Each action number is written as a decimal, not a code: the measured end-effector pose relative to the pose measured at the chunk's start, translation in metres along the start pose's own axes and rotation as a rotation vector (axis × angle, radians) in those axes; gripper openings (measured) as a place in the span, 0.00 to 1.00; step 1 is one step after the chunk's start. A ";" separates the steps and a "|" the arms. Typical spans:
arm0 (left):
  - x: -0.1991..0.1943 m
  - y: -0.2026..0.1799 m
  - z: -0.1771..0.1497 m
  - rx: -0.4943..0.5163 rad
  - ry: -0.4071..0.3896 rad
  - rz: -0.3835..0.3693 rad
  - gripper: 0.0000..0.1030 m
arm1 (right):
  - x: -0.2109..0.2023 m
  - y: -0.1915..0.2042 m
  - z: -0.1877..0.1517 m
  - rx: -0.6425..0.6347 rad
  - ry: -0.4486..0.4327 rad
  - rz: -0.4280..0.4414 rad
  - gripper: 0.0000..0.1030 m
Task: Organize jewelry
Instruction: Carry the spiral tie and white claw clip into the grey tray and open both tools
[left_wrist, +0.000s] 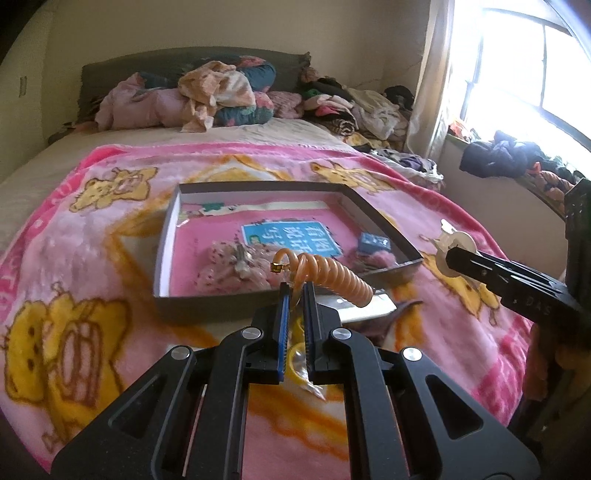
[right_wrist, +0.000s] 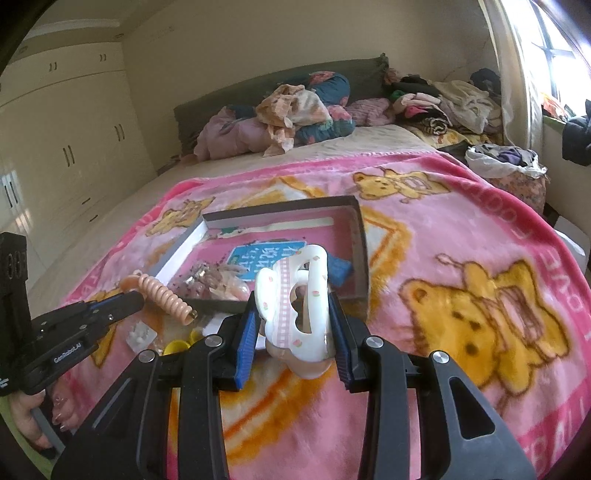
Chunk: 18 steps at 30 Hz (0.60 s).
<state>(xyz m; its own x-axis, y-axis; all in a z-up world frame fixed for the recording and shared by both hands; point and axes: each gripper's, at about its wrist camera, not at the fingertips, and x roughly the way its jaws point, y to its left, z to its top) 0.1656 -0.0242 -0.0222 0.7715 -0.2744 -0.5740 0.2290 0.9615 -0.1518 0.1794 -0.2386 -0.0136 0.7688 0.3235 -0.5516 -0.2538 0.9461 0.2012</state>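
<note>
While grippers (left_wrist: 295, 291) (right_wrist: 293, 295) clamp coil (left_wrist: 332, 275) and clip (right_wrist: 299, 299): box (left_wrist: 162, 254) (trinkets inside).

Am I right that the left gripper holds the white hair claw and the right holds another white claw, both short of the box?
Not quite. The left gripper holds an orange coiled hair tie, as the left wrist view shows. The right gripper does hold the white hair claw, both short of the box.

A bed (left_wrist: 44, 162) carries everything. A pink bear-print blanket (left_wrist: 110, 229) covers its near part. On the blanket sits a shallow open box (left_wrist: 166, 258); just in front of it lie a yellow ring (right_wrist: 177, 345) and a small clear packet (right_wrist: 140, 336). Bundled bedding (left_wrist: 147, 107) and heaped clothes (left_wrist: 354, 110) lie by the headboard.
</note>
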 end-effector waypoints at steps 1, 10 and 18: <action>0.001 0.003 0.002 -0.002 -0.003 0.005 0.02 | 0.003 0.001 0.002 -0.003 0.000 0.001 0.33; 0.008 0.023 0.015 -0.025 -0.015 0.037 0.02 | 0.025 0.014 0.019 -0.034 0.006 0.022 0.33; 0.023 0.037 0.021 -0.042 -0.005 0.061 0.02 | 0.046 0.025 0.033 -0.065 0.011 0.041 0.33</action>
<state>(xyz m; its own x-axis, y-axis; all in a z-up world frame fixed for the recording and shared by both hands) 0.2041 0.0051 -0.0243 0.7866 -0.2148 -0.5789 0.1559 0.9762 -0.1504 0.2282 -0.2008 -0.0077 0.7506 0.3618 -0.5529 -0.3230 0.9309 0.1707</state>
